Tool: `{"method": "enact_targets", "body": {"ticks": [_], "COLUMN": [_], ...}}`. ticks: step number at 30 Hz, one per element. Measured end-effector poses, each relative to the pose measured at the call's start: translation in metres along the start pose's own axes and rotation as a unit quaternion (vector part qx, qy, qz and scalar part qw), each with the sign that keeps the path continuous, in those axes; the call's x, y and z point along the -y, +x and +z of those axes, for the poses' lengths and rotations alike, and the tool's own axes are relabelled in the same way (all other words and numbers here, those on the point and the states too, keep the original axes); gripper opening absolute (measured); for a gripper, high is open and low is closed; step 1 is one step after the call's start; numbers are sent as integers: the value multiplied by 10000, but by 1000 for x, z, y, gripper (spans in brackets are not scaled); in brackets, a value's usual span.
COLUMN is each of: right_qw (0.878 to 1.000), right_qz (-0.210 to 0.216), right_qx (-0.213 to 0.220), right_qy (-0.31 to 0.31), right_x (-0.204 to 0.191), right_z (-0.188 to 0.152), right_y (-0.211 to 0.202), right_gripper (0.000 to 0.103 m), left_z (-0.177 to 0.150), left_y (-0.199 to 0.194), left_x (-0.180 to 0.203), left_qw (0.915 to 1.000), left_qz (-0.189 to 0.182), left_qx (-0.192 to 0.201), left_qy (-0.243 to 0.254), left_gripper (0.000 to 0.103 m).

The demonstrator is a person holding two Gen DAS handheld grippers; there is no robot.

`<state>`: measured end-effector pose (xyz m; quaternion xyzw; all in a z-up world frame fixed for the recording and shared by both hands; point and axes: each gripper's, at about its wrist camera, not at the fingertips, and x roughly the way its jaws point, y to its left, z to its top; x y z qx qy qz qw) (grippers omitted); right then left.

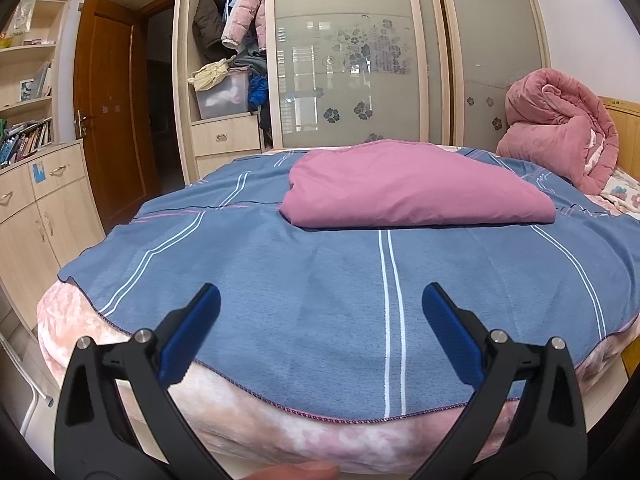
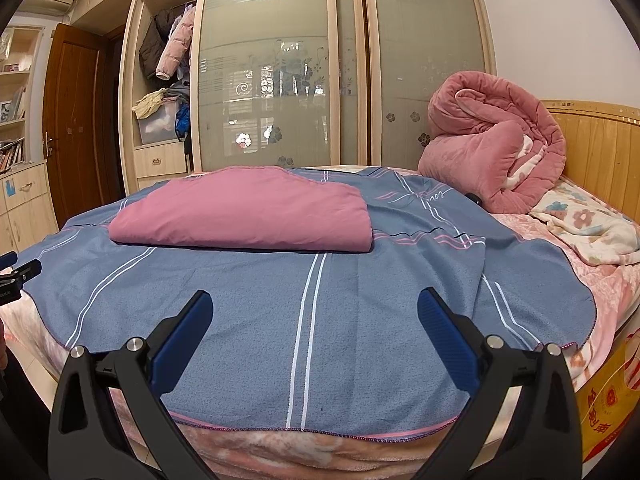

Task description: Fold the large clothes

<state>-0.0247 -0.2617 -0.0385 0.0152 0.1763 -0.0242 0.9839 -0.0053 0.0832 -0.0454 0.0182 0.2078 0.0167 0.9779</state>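
Left gripper [image 1: 320, 308] wide open, holding nothing, up over the near edge of the blue striped blanket [image 1: 328, 304]. Right gripper [image 2: 314, 312] wide open too, nothing in it, above the same edge. Straight ahead of both, well past the blue fingertips [image 2: 430, 306], a folded pink cloth [image 1: 408, 188] flat on the blanket. Far off to the right, a rolled pink quilt [image 2: 492, 144].

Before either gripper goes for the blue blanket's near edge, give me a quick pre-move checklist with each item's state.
1. Left gripper open and empty: ok.
2. Right gripper open and empty: ok.
3. Blue blanket spread over the bed, near hem exposed: ok.
4. Blanket clear of other things: not ok; the folded pink cloth lies on it.
5. Blanket lying smooth: not ok; right side is overlapped.
6. Far edge free: cannot tell; hidden behind the pink cloth.
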Motion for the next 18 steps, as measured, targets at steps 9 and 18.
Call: {"method": "enact_targets", "body": {"ticks": [9, 18], "right_qw": [10000, 10000], "right_qz": [22, 23], "right_qx": [-39, -54], "right_qy": [-39, -63], "right_x": [-3, -5], "right_z": [-1, -2], "right_y": [3, 4], "right_gripper": [102, 102], "left_z": [-1, -2], "left_y": [1, 6], "left_x": [-2, -1], "left_qw": [9998, 9999], "left_qz": [111, -75], "left_qx": [6, -136], "left_qy": [-149, -72], "left_gripper": [101, 101]}}
